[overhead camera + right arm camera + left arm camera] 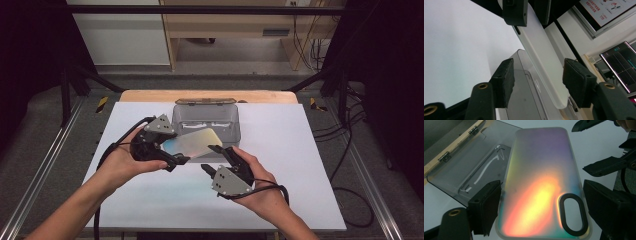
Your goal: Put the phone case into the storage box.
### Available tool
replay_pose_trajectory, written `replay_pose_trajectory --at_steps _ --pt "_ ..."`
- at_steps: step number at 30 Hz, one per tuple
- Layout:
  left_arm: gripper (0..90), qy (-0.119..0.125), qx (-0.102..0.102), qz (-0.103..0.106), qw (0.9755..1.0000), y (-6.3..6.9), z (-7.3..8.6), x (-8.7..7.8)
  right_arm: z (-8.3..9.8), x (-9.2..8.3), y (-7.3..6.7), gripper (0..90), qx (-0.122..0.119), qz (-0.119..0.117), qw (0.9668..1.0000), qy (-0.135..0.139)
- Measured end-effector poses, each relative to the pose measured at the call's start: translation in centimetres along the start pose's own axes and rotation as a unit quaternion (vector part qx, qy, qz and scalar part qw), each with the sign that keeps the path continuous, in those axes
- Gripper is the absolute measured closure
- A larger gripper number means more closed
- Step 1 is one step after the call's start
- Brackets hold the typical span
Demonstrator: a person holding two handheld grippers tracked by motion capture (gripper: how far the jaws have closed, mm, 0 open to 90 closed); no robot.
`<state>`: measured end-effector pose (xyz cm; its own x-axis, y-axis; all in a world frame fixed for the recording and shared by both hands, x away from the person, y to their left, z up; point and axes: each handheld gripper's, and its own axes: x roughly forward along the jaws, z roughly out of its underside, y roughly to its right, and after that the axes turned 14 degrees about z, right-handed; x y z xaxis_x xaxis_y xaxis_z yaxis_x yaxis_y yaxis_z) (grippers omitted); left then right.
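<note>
An iridescent phone case point(196, 142) hangs tilted above the white table, just in front of a clear plastic box point(206, 121). My left gripper point(172, 149) is shut on it: in the left gripper view both pads press the long edges of the phone case point(541, 187) near its oval camera cutout. My right gripper point(211, 158) sits to the case's right, jaws partly apart. In the right gripper view the rounded free end of the phone case point(541, 52) lies edge-on between my right gripper point(537, 82) pads, with a gap to the left pad.
The box's hinged lid point(205, 101) lies open toward the wooden back edge. The white table sheet point(300, 165) has room left and right. Black frame rails point(60, 150) run along both sides, and cables point(350, 150) trail at the right.
</note>
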<state>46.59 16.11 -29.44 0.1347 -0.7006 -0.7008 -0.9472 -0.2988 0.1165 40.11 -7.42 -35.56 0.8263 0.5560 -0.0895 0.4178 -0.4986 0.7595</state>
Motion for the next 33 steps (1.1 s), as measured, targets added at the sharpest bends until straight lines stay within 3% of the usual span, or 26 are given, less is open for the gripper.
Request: replay_pose_trajectory --at_steps 7,19,33 --pt "17.5 -0.005 -0.003 0.007 1.0 -0.4 -0.1 0.5 0.1 0.9 -0.7 50.8 -0.033 -0.004 0.9994 0.005" --pt "17.5 0.0 -0.017 0.012 0.9998 -1.8 -0.2 0.0 0.1 2.4 -0.4 54.7 -0.056 0.004 0.9983 0.015" --pt "17.5 -0.002 -0.017 0.012 0.9998 -1.8 -1.0 -0.7 -0.8 3.1 0.0 58.2 -0.086 0.018 0.9957 0.03"
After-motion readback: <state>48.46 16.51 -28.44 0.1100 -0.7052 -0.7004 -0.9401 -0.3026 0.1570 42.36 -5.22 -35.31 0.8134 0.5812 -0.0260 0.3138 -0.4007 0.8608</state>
